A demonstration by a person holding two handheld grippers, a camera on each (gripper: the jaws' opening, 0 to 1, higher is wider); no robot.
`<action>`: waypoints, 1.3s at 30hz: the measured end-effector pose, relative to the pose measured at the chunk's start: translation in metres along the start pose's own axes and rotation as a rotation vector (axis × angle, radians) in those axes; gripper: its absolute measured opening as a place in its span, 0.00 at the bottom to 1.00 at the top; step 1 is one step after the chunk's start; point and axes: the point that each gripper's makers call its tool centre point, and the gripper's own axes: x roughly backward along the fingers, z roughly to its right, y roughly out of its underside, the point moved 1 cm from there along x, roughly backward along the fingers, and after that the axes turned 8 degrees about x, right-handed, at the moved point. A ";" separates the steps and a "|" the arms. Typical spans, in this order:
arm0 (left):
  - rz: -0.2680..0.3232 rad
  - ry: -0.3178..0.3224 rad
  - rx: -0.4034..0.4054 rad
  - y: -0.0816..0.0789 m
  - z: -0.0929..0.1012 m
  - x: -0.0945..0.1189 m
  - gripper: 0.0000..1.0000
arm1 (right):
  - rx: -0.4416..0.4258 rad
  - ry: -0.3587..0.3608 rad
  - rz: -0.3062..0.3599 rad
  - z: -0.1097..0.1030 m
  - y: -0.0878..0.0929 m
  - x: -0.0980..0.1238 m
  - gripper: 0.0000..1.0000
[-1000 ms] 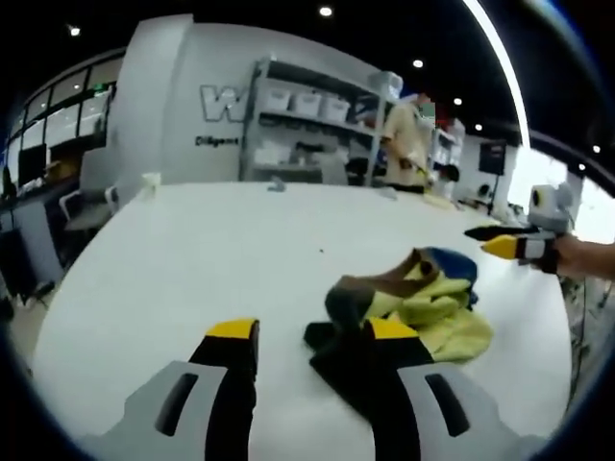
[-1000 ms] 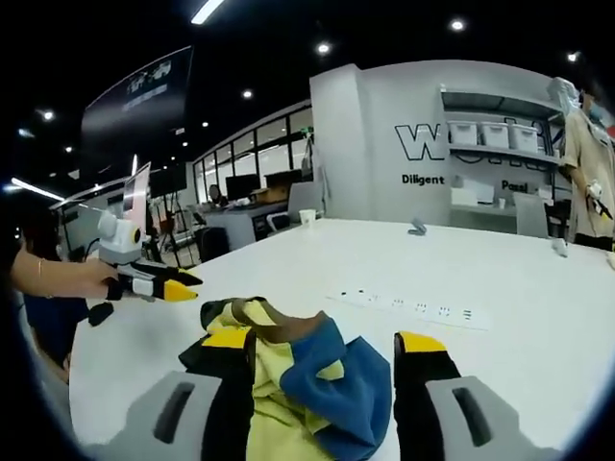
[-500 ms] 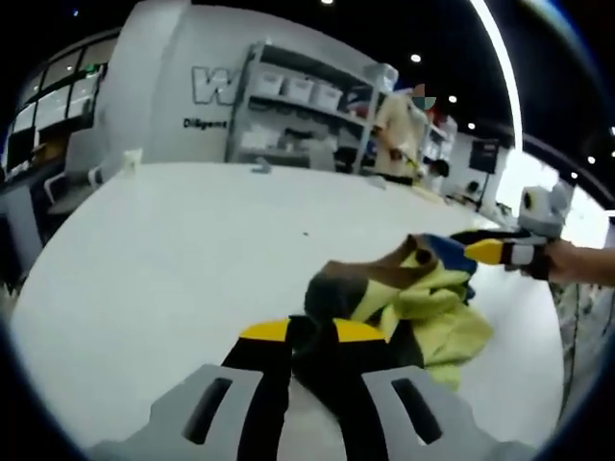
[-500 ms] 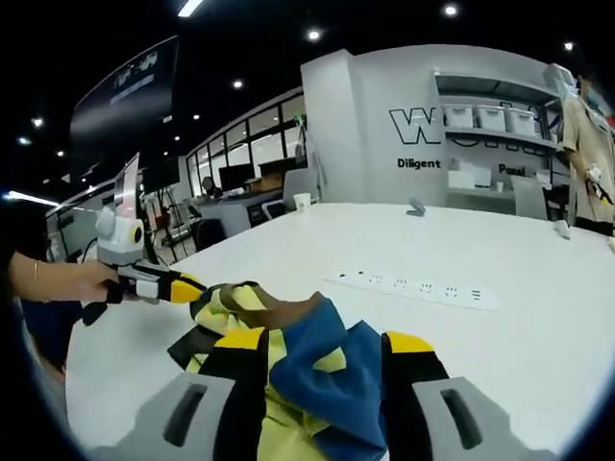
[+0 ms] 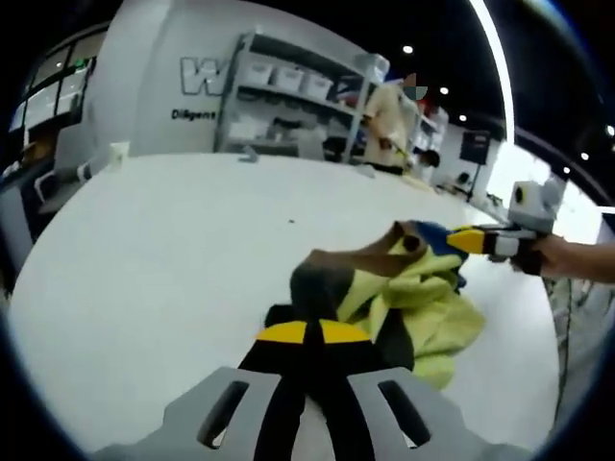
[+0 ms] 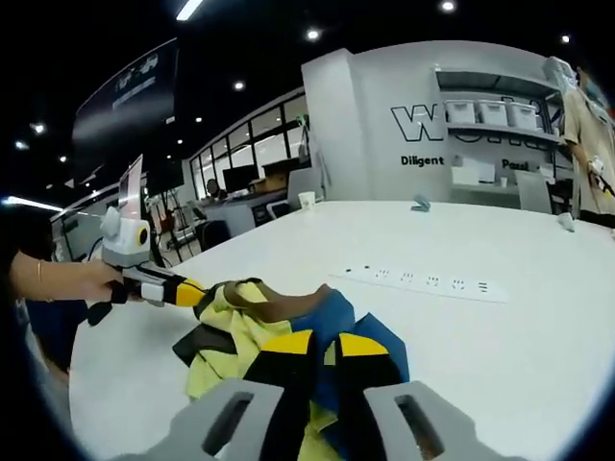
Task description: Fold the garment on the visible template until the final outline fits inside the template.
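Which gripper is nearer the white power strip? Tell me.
Right. The right gripper grips the garment's blue part on the side facing the power strip; the left gripper grips the far side.

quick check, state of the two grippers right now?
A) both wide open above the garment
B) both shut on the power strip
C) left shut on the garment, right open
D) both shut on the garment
D: the left gripper has its yellow tips closed together on the dark edge of the garment, and the right gripper is likewise closed on the blue part of it.
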 end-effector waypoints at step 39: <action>0.302 0.022 -0.232 -0.123 0.091 0.137 0.00 | 0.069 0.061 0.319 -0.019 -0.141 0.120 0.00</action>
